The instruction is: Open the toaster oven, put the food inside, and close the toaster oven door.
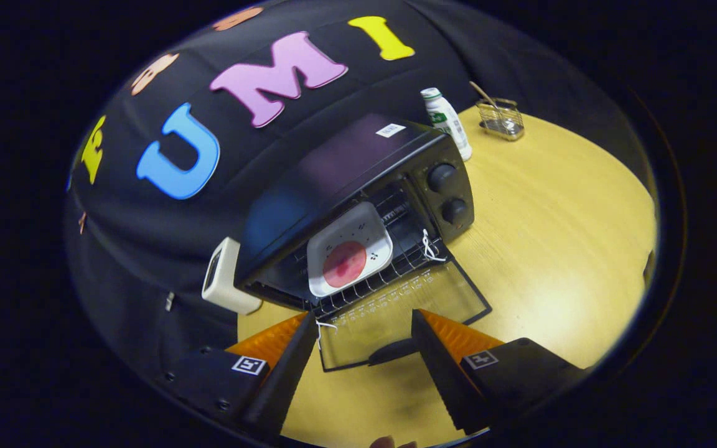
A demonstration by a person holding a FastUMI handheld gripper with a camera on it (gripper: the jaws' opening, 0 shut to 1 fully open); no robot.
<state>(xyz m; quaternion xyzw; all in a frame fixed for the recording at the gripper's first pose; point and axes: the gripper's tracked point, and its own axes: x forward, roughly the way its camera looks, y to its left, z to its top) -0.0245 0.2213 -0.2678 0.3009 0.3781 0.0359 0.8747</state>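
A small white box [229, 278] leans at the left end of the black toaster oven [358, 186], which stands on the yellow wooden worktop [551, 249] just ahead of the tool [365, 325]. The oven door [405, 314] is folded down flat toward the tool, its dark handle [393, 351] lying between the two fingers without either finger touching it, as far as can be seen. Inside, on the wire rack [371, 283], sits a white tray [349, 256] carrying the food [344, 264], a round red slice (what kind of food cannot be told), beyond the fingertips and slightly to their left. A white string [430, 247] hangs at the right end of the rack, and another short one shows at the door's left corner. The tool's fingers stand wide apart and hold nothing, one over each side of the door's near edge. To the right of the oven's two knobs [449, 194], further back on the worktop, stand a white bottle with a green cap [447, 121] and then a small wire basket [503, 118] with a stick in it.
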